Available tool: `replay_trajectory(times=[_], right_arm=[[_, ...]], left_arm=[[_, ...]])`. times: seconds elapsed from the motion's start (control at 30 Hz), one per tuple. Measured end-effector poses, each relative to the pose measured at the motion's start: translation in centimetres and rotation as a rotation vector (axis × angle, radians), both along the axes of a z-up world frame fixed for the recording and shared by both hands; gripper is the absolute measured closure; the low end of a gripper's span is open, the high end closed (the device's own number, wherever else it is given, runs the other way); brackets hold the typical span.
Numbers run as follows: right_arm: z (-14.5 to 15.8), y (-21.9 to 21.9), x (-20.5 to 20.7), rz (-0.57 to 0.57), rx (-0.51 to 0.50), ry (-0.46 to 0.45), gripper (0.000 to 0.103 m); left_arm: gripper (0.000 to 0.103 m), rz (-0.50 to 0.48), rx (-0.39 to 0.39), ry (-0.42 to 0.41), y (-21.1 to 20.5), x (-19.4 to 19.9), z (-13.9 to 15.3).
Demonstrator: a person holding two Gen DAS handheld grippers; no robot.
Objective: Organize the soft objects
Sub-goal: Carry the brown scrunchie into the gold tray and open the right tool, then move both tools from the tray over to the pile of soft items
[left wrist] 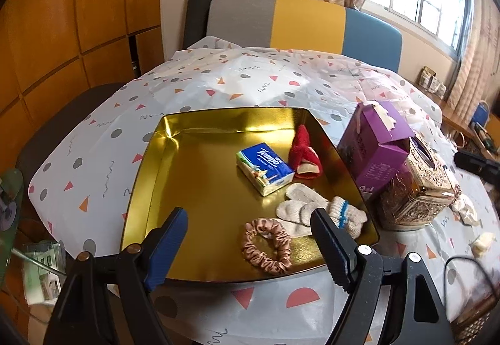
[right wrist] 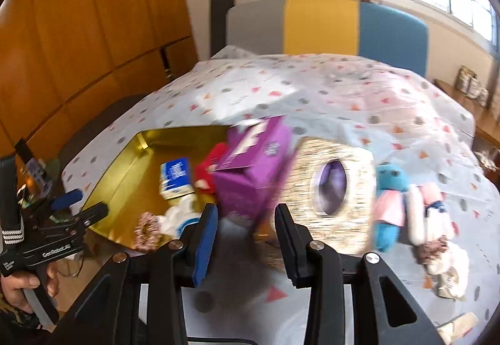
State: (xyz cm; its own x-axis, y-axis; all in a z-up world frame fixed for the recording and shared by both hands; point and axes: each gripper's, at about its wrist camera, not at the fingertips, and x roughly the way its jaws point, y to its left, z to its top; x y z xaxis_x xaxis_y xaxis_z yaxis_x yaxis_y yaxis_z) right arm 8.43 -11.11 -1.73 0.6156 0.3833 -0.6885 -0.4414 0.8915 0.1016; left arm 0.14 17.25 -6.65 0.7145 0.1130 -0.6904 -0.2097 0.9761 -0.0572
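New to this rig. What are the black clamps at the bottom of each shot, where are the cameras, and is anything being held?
No robot here: a person holds a two-finger gripper in each hand, and a fisheye camera on each looks forward along its fingers.

Left view: the left gripper stands open and empty over a gold tray on a patterned tablecloth. In the tray lie a Tempo tissue pack, a red sock, pale socks and a pink scrunchie.

Right view, blurred: the right gripper is open, nothing between its fingers. Ahead stand a purple box and an ornate gold tissue box; to the right, a blue plush toy and more soft things wait outside the tray. The person's hand with the left gripper shows at the left edge.
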Motion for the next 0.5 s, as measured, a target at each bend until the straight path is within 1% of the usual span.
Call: replay_trajectory(times=[0.17, 0.27, 0.37, 0.5], right_arm=[[0.4, -4.7, 0.8, -0.113, -0.003, -0.016, 0.065], [0.2, -7.5, 1.3, -0.182, 0.003, -0.010, 0.065], [-0.4, -10.5, 1.7, -0.272, -0.001, -0.003, 0.065], [-1.4, -15.0, 2.5, -0.424, -0.017, 0.020, 0.065]], left_arm=[[0.022, -0.026, 0.016, 0.012, -1.0, 0.2, -0.1], [0.022, -0.044, 0.028, 0.014, -1.8, 0.3, -0.1], [0.022, -0.064, 0.039, 0.010, -2.5, 0.3, 0.1], [0.022, -0.115, 0.052, -0.005, -3.8, 0.3, 0.6]])
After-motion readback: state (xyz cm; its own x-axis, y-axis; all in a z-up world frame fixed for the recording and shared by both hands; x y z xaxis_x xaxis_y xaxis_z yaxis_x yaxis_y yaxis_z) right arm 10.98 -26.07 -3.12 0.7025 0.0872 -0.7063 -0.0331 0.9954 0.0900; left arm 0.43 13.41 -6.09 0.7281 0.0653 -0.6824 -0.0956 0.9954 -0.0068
